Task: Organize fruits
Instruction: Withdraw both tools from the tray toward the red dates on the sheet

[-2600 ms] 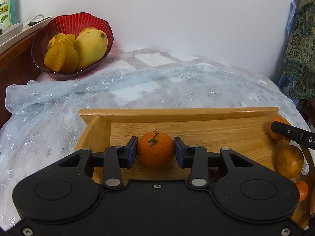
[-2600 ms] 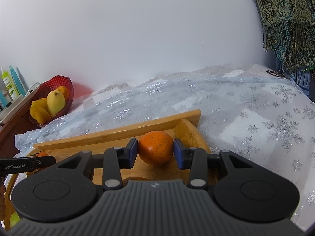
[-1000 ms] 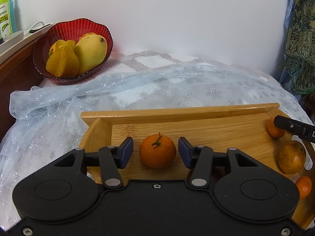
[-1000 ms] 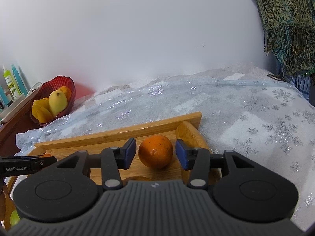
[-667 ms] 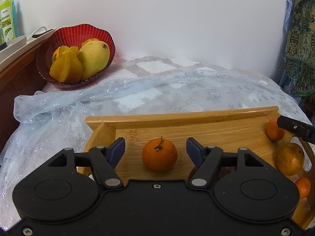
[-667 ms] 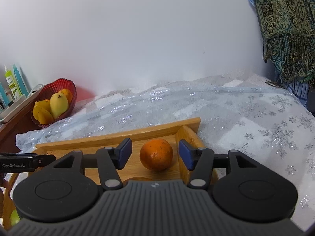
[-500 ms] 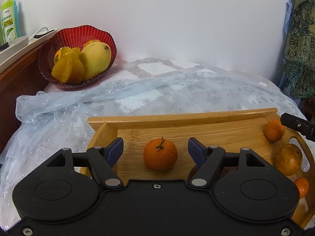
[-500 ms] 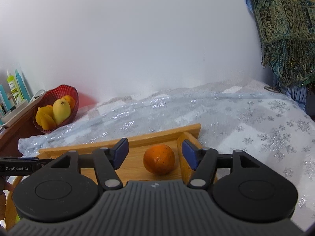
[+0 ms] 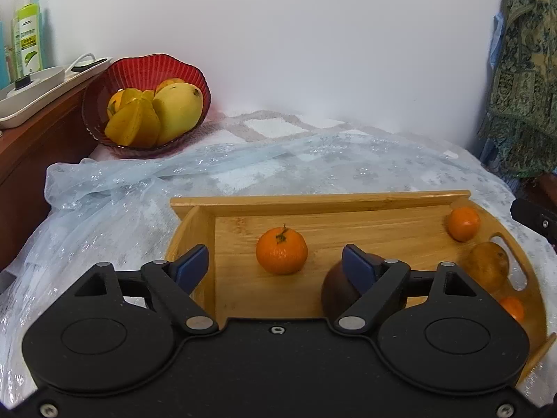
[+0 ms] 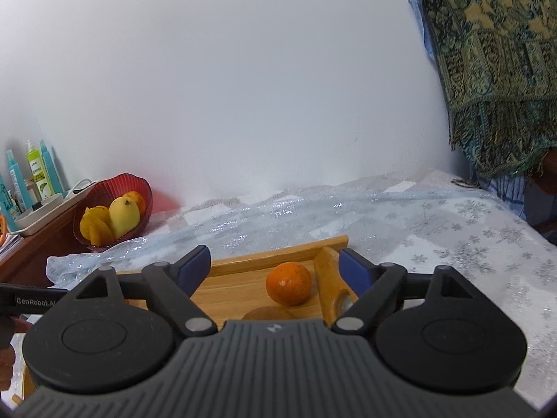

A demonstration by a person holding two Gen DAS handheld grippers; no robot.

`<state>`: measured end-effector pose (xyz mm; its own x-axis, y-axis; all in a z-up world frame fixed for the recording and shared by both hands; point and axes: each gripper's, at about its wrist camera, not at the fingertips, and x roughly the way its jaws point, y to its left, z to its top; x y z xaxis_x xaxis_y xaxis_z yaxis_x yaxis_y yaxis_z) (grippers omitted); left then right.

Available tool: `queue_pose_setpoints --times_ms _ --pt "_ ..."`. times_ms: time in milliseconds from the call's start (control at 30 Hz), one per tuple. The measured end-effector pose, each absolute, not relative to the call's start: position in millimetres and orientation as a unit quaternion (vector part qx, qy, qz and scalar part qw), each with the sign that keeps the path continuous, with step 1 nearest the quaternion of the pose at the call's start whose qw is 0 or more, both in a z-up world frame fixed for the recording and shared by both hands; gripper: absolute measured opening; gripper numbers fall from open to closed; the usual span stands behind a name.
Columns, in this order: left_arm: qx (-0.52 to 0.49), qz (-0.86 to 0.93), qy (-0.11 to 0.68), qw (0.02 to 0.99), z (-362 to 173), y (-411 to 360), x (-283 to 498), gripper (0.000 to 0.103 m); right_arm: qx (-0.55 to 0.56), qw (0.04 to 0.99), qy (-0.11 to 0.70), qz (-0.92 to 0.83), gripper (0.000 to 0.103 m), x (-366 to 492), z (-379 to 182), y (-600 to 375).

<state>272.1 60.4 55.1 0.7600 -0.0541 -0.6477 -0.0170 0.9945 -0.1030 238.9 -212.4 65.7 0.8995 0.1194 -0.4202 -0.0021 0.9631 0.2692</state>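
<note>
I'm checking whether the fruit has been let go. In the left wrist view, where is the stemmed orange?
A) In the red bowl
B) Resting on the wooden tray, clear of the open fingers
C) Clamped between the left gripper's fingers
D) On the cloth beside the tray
B: the stemmed orange sits on the wooden tray, and the left gripper is spread wide, its fingers not touching it.

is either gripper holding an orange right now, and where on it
No, nothing is held. The left gripper is open, the stemmed orange resting free on the wooden tray. The right gripper is open too, its orange sitting untouched.
</note>
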Motion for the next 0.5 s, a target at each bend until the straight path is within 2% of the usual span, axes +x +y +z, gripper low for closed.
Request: queue_pose_setpoints --times_ms 200,500 --pt "-0.048 -0.015 0.324 0.945 68.5 59.6 242.5 0.088 0.117 0.976 0.18 0.034 0.103 212.5 75.1 -208.3" --pt "-0.031 -0.017 0.28 0.959 80.8 48.9 193.6 0.092 0.088 0.986 0.138 0.035 0.103 167.7 68.1 -190.2"
